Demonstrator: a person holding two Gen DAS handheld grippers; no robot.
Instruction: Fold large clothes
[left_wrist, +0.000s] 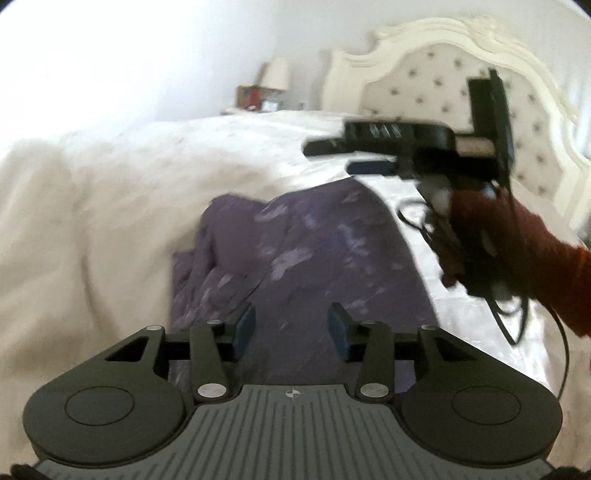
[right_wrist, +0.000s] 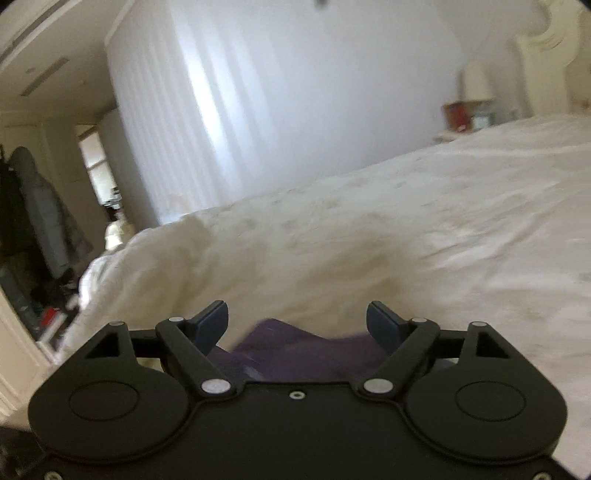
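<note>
My left gripper (left_wrist: 291, 326) fills the bottom of its frame, matte black plastic with two round lobes and a ribbed grey centre plate, its blue rubbery pads (left_wrist: 245, 326) spread apart with nothing between them. Just above the pads, in the middle of the frame, lies the purple garment (left_wrist: 306, 251): thin, soft cloth with a paler floral print, rumpled into ridges on its left side and smoother toward the right. It rests on the white bedspread (left_wrist: 92, 221), which looks plush and softly creased. At the upper right of that frame my right gripper (left_wrist: 373, 155) floats blurred above the bed, held by my hand in a rust-red sleeve (left_wrist: 524, 240), black cables looping below it. Behind it rises a cream tufted headboard (left_wrist: 443, 85) with a carved, scalloped frame.

In the right wrist frame, the right gripper (right_wrist: 297, 325) shows its pads wide open and empty, and a folded purple corner of the garment (right_wrist: 295, 350) sits low between them. Sheer white curtains (right_wrist: 221, 92) hang in vertical pleats at the upper centre.
</note>
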